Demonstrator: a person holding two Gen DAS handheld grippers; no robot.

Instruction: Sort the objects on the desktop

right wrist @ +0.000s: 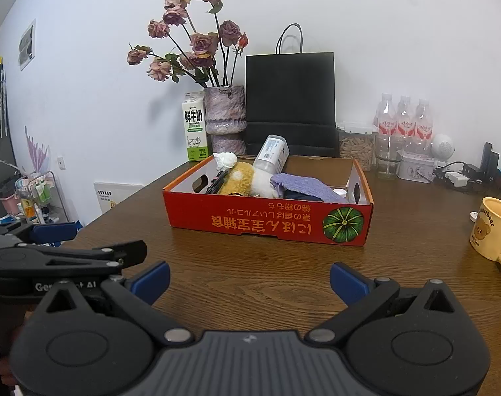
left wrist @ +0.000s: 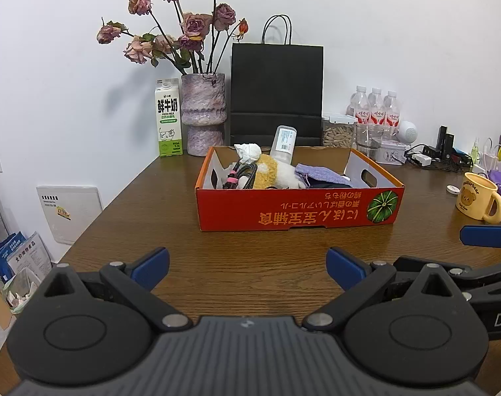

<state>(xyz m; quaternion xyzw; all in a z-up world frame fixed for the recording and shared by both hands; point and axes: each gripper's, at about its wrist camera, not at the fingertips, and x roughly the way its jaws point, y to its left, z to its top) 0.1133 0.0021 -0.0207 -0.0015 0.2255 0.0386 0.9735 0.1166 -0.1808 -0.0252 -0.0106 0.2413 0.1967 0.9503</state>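
A red cardboard box stands in the middle of the brown table. Inside lie a yellow and white plush, a clear plastic container, a purple cloth, dark cables and a crumpled tissue. My left gripper is open over bare table in front of the box, holding nothing. My right gripper is also open and empty, on the near side of the box. Each gripper shows at the edge of the other's view.
A yellow bear mug stands at the right. Along the wall are a milk carton, a vase of dried roses, a black paper bag, water bottles, a jar and chargers. The table's left edge drops to the floor.
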